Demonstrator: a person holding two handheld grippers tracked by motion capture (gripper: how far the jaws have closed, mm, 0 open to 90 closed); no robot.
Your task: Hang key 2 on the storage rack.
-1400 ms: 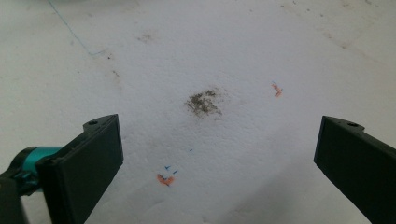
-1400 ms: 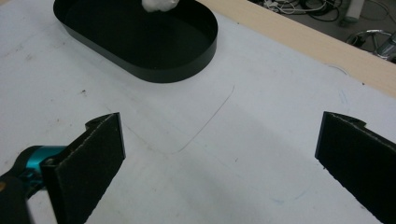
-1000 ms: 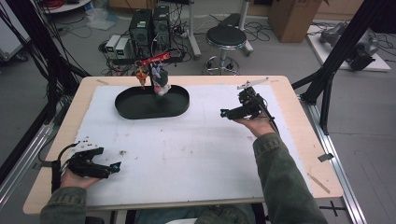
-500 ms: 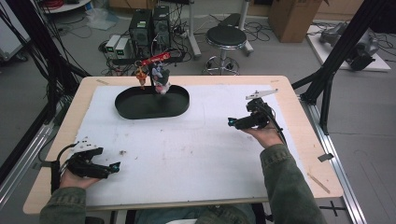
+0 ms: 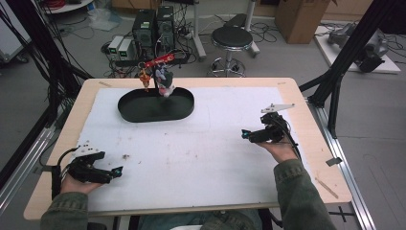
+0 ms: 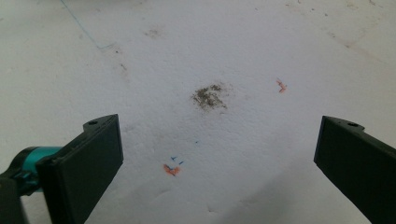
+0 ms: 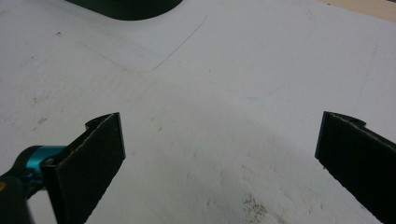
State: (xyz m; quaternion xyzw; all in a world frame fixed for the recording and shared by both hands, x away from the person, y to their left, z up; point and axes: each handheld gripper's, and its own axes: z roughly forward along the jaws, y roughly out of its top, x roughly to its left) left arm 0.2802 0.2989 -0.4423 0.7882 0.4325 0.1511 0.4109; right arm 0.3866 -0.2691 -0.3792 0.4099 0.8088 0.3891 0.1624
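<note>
A black oval tray (image 5: 143,111) lies at the back left of the white sheet. At its far rim stands a thin black post with a red crossbar (image 5: 159,60); a small orange item and a pale bundle (image 5: 165,85) hang from it. My left gripper (image 5: 116,170) rests low at the front left, open, with bare sheet between its jaws in the left gripper view (image 6: 219,128). My right gripper (image 5: 245,134) is held at the right side, open and holding nothing (image 7: 219,123), pointing left across the table. The tray's near rim (image 7: 126,10) shows at the top of the right gripper view.
A white foam sheet (image 5: 206,143) covers most of the wooden table (image 5: 316,158). It carries a dirt smudge (image 6: 208,96) and small orange pen marks (image 6: 171,170). Beyond the far edge are a stool (image 5: 231,37) and computer boxes (image 5: 153,26). Black frame struts (image 5: 335,81) rise at the right.
My right gripper has drawn back from the far right toward the front of the table. The left gripper and the tray have stayed put.
</note>
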